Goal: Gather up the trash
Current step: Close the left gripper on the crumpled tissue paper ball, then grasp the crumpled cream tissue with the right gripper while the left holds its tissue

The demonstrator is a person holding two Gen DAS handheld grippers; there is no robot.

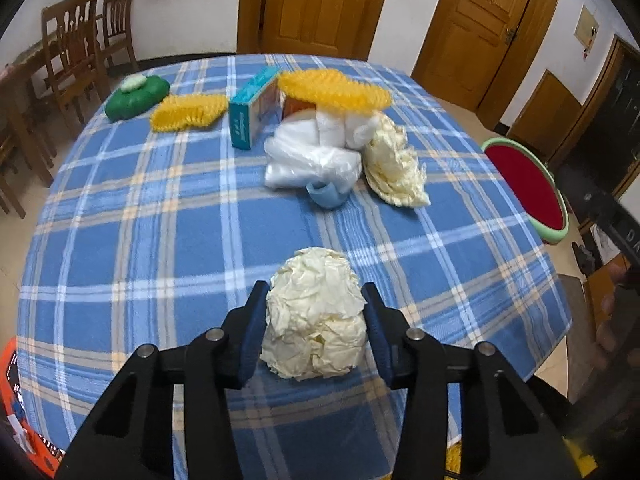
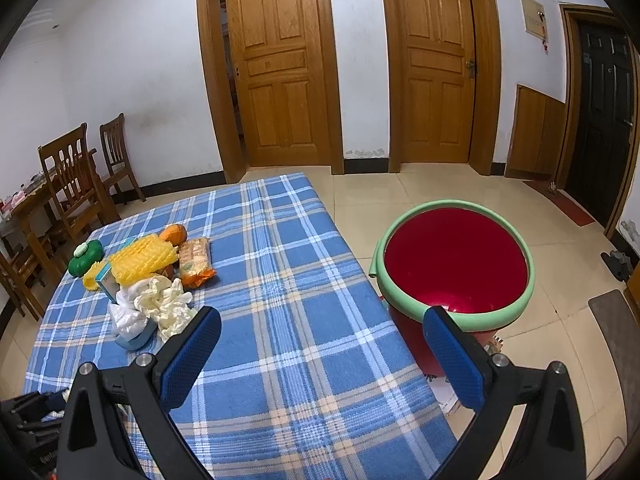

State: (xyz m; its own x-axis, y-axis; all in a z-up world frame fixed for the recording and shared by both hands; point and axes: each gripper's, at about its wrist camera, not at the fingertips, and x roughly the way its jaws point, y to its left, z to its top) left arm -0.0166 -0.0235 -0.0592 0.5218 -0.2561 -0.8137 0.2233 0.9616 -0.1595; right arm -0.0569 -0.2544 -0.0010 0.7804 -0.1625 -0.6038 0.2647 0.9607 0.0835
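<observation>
A crumpled cream paper ball [image 1: 316, 320] sits on the blue plaid tablecloth [image 1: 140, 240] near its front edge. My left gripper [image 1: 315, 288] is closed around it, with both blue pads pressing its sides. In the right wrist view my right gripper [image 2: 322, 314] stands wide open with nothing in it, above the table's right edge. Beyond its right finger, a red bin with a green rim [image 2: 530, 276] stands on the floor beside the table; the same bin [image 1: 524, 184] shows at the right of the left wrist view.
A pile lies mid-table: clear plastic bags [image 1: 312, 160], another cream paper wad [image 1: 394, 164], yellow foam nets [image 1: 334, 90], a teal box [image 1: 248, 114], a small blue piece [image 1: 326, 194] and a green pouch [image 1: 136, 98]. Wooden chairs [image 1: 72, 52] stand far left.
</observation>
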